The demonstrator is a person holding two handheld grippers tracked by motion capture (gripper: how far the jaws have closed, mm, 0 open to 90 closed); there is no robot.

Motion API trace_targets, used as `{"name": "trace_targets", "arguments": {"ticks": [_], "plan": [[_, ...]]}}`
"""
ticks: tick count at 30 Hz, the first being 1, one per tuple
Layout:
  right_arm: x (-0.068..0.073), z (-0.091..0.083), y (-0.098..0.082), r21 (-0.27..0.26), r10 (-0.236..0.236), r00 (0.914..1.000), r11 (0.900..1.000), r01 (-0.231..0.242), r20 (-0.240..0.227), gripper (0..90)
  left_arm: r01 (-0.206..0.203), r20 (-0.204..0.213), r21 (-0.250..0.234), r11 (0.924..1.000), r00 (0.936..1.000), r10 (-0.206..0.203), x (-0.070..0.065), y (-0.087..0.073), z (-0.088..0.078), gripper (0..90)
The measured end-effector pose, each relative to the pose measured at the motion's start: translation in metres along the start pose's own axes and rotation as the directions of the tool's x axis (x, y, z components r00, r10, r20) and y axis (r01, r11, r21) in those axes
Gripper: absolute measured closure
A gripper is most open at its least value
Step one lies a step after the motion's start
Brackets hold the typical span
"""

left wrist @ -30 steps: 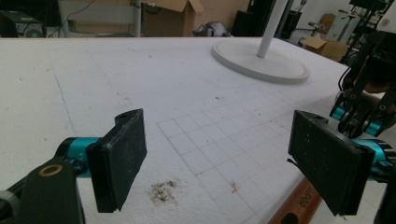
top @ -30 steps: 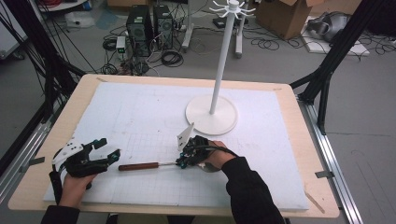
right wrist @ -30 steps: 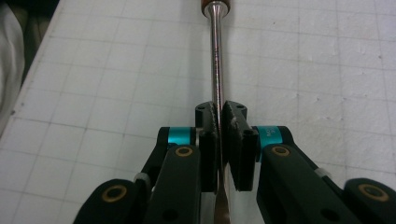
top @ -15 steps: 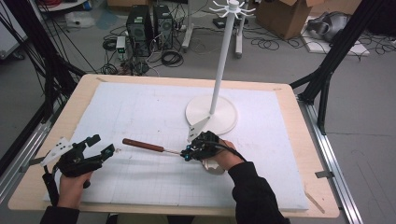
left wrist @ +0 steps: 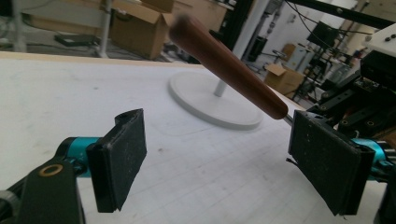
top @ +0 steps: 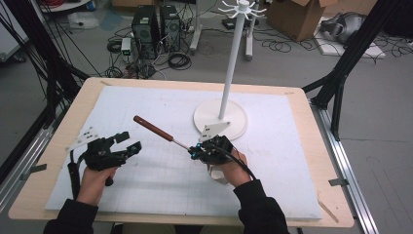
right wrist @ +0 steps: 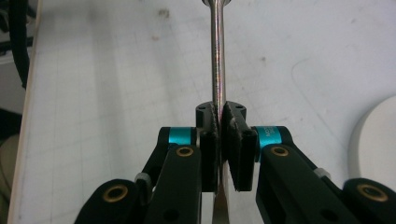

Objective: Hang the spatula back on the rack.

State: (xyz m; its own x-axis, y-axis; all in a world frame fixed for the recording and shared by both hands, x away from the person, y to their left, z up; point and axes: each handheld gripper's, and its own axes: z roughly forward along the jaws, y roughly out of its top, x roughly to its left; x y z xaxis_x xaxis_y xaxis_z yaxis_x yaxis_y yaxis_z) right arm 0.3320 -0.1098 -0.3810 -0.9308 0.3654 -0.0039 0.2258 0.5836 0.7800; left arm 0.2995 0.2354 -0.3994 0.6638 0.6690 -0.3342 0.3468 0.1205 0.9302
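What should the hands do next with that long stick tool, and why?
Probably bring the open left gripper around the wooden handle and close. The right gripper pinches only the thin metal shaft, so the tool sticks out in the air, and the handle already points at the left jaws.

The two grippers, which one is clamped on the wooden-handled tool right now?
The right gripper: its jaws are shut on the tool's thin metal shaft. The left gripper stands wide open, nothing between its pads.
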Motion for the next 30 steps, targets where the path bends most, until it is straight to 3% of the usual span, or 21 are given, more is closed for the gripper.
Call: {"name": "trace_targets", "arguments": {"ticks": [2,6,9,13,18,21,24,28,29,30], "plan": [[0.005,-0.004,0.004,-0.021,0.0,0.9982,1.0,0.001,0.06,84.6,-0.025,0.016,0.041,0.9988,0.9996,0.025,-0.009,0.01,0.019,21.1],[0.009,-0.005,0.004,-0.041,0.033,0.9945,0.999,-0.029,0.099,84.6,-0.024,0.022,0.057,0.9981,0.9995,0.023,-0.014,0.018,0.036,24.1],[0.015,-0.005,0.0,-0.051,0.053,0.9875,0.998,-0.046,0.148,84.6,0.009,0.042,0.054,0.9985,0.999,-0.012,-0.017,0.027,0.051,27.8],[0.021,-0.004,-0.002,-0.076,0.054,0.9842,0.996,-0.042,0.168,84.5,0.02,0.043,0.063,0.9978,0.9988,-0.023,-0.021,0.035,0.063,29.3],[0.026,-0.003,-0.002,-0.083,0.043,0.9805,0.996,-0.028,0.192,84.5,0.025,0.057,0.069,0.9973,0.9979,-0.029,-0.025,0.041,0.069,33.2],[0.03,-0.004,-0.001,-0.089,0.037,0.9753,0.996,-0.018,0.218,84.5,0.058,0.085,0.067,0.9961,0.9944,-0.064,-0.024,0.045,0.072,42.7],[0.032,-0.005,0.0,-0.084,0.028,0.9738,0.996,-0.009,0.226,84.5,0.037,0.102,0.075,0.9965,0.9938,-0.045,-0.025,0.046,0.073,50.8],[0.033,-0.007,0.001,-0.082,0.01,0.9719,0.997,0.01,0.235,84.4,0.052,0.135,0.069,0.9962,0.989,-0.061,-0.024,0.049,0.072,56.8],[0.033,-0.008,0.001,-0.082,0.01,0.9716,0.997,0.01,0.236,84.4,0.056,0.148,0.067,0.9961,0.9868,-0.066,-0.024,0.05,0.072,58.1],[0.033,-0.008,0.001,-0.081,0.001,0.9715,0.997,0.019,0.237,84.4,0.074,0.177,0.063,0.9953,0.9806,-0.084,-0.023,0.05,0.072,59.2]]}}
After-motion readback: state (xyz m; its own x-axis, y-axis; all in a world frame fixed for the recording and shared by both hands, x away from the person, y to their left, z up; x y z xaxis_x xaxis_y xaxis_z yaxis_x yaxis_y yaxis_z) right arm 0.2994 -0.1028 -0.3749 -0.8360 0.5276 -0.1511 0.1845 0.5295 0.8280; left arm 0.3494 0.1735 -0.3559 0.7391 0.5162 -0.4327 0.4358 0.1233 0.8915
